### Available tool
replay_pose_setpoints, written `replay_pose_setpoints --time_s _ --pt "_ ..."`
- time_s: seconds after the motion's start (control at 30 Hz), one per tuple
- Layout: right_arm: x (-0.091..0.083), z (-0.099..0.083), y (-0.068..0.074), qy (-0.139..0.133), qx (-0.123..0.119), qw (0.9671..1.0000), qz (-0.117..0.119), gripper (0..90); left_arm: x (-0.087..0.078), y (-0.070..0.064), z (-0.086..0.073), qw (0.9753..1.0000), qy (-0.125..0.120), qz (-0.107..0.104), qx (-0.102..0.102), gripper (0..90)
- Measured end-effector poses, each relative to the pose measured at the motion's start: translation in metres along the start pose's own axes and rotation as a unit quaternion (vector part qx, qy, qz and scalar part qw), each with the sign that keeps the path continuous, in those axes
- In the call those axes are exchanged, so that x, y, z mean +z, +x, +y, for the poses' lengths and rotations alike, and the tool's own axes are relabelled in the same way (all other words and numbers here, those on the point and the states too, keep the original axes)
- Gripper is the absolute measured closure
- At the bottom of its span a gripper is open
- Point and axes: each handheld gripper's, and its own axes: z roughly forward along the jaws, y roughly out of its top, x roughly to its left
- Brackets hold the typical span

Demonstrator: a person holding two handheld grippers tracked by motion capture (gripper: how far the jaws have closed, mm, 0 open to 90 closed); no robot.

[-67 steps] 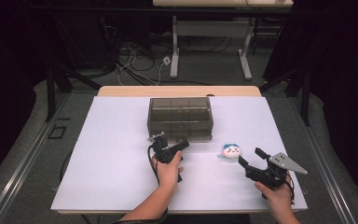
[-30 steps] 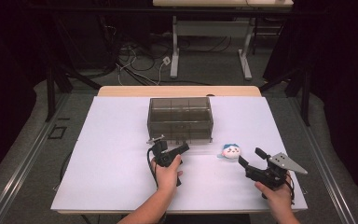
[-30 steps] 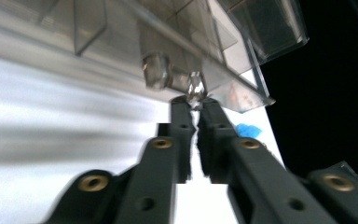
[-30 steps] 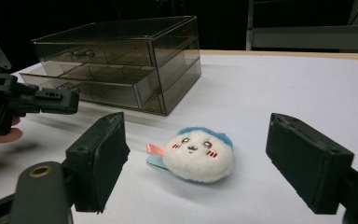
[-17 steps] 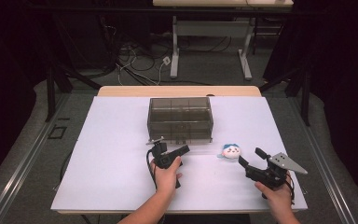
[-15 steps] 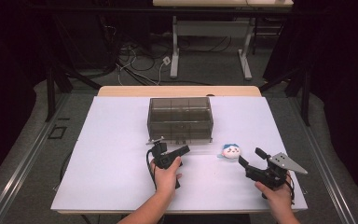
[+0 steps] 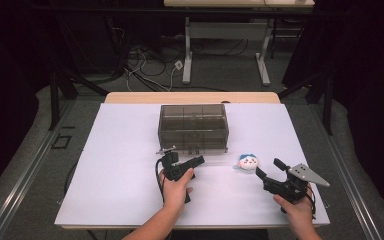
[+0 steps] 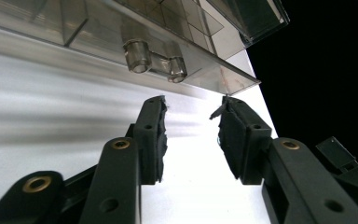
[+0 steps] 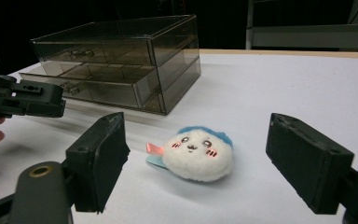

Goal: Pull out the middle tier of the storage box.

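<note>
Left gripper [image 7: 196, 161] sits low at the front of the drawer box [image 7: 194, 126], jaws partly apart with nothing between them; in the left gripper view [image 8: 192, 140] they point just below and right of the clear drawer handle [image 8: 153, 60], short of touching it. Judged: this pose lines the jaws up to pinch the handle and pull a lower drawer, and the camera's tilt suggests the hand is rolled to come in under the knob. Right gripper [image 7: 270, 173] waits on the near right of the table [image 7: 120, 200], jaws wide and empty, with the plush toy [image 9: 198, 153] lying on the table beyond them, centred in the gap, not touched. Judged: the right hand is staged to pick the toy up once a drawer is open, so it keeps clear of the box front. Toy in the high view [image 7: 248, 162]: just right of and in front of the box, apart from it. Against the frame about two seconds ago: left gripper has drawn back slightly towards the person and sits a touch lower; right gripper, toy and box unchanged. Drawers all look closed.
</note>
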Motion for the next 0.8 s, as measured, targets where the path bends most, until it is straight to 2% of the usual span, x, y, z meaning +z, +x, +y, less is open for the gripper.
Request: replay_pose_setpoints --time_s 0.2,0.33,0.37,0.43,0.7,0.8 --pt "0.0 0.0 0.0 -0.002 0.002 1.0 -0.001 20.1 -0.002 -0.001 0.001 1.0 0.004 -0.003 0.002 56.8" --pt "0.0 0.0 0.0 -0.001 0.001 1.0 0.0 20.1 -0.004 -0.002 0.002 1.0 -0.003 -0.006 0.003 55.3" --pt "0.001 0.0 0.0 -0.001 0.001 1.0 0.0 20.1 -0.004 -0.002 0.002 0.9999 -0.011 -0.006 0.005 54.6" --pt "0.001 0.0 0.0 -0.001 0.001 1.0 -0.001 20.1 -0.006 -0.003 0.004 0.9999 -0.011 -0.005 0.012 52.9" --pt "0.001 -0.001 0.001 0.001 0.002 1.0 0.001 20.1 -0.012 -0.011 0.01 0.9996 -0.022 -0.011 0.012 47.3" --pt "0.001 -0.001 0.0 0.002 0.002 1.0 0.002 20.1 -0.014 -0.014 0.014 0.9992 -0.028 -0.006 0.028 45.2"
